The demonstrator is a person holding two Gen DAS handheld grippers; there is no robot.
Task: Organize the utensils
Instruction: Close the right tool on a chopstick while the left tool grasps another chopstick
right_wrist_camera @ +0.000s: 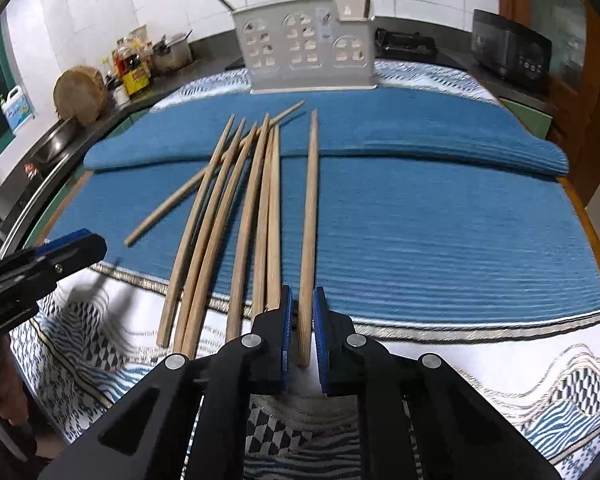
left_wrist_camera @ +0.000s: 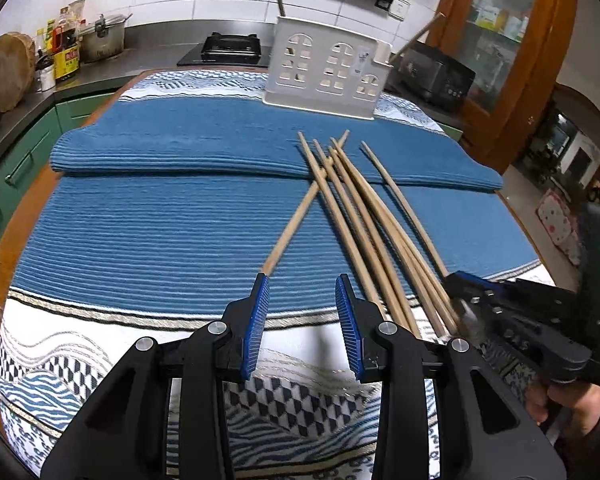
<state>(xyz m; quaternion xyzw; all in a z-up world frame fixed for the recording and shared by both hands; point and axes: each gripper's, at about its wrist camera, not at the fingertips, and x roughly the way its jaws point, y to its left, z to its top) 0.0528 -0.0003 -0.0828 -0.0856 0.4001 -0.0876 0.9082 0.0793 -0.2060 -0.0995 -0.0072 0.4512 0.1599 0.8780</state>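
Several wooden chopsticks (right_wrist_camera: 236,208) lie fanned on a blue ribbed mat (right_wrist_camera: 420,220), their near ends over a patterned cloth. My right gripper (right_wrist_camera: 304,320) is shut on the near end of a single chopstick (right_wrist_camera: 310,208) that lies a little apart to the right of the others. One slanted chopstick (left_wrist_camera: 300,208) crosses under the pile (left_wrist_camera: 364,220); its near end lies just beyond my left gripper (left_wrist_camera: 302,292), which stands open with nothing between its blue pads. A white utensil holder (left_wrist_camera: 326,66) with window-shaped cutouts stands at the mat's far edge, with sticks rising from it.
The patterned cloth (left_wrist_camera: 80,344) covers the table's near part; the wooden table edge (left_wrist_camera: 4,256) shows at left. A counter behind holds a pot (left_wrist_camera: 102,38), bottles, a round chopping block (left_wrist_camera: 6,68), a stove (left_wrist_camera: 230,46) and a black appliance (left_wrist_camera: 436,74). A person's hand (left_wrist_camera: 572,404) grips the right tool.
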